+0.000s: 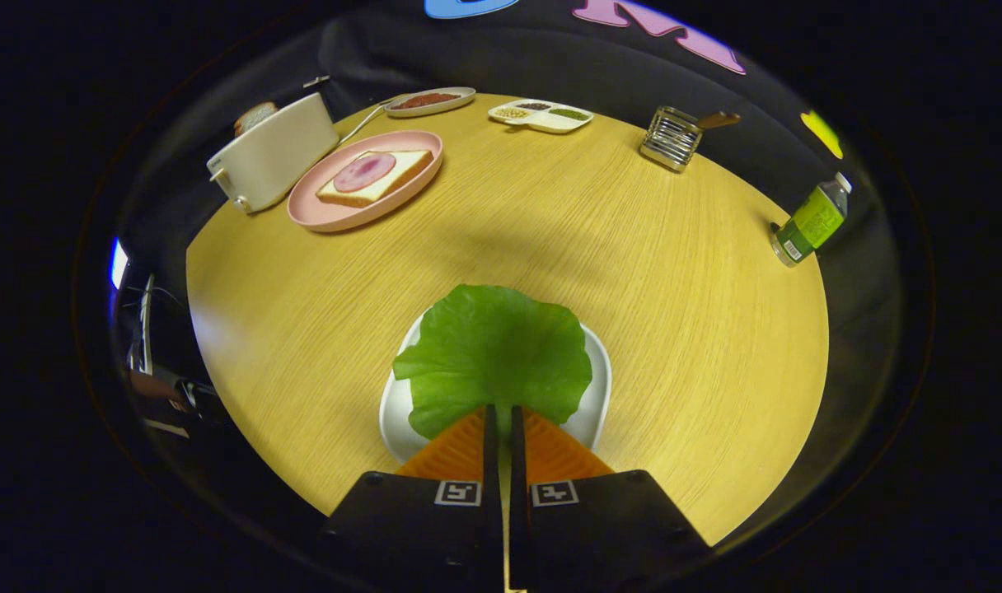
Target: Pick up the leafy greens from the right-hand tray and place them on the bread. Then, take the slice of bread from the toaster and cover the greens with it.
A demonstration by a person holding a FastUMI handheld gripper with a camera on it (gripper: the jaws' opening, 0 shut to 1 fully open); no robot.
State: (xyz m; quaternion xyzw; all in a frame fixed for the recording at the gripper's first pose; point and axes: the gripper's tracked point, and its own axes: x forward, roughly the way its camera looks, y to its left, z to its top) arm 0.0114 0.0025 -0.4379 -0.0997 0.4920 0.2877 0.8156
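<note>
Two orange tong fingers (501, 412) are pinching the lettuce leaf's (494, 354) near edge over its white tray (600, 387). Such a thin grip risks tearing or dropping it before the bread (375, 175) far ahead-left.

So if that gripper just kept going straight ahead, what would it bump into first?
The gripper, its fingers nearly closed, already sits at the near edge of the green leaf on the white tray. Going straight, it would likely meet the leaf first; whether it already pinches it is unclear.
</note>
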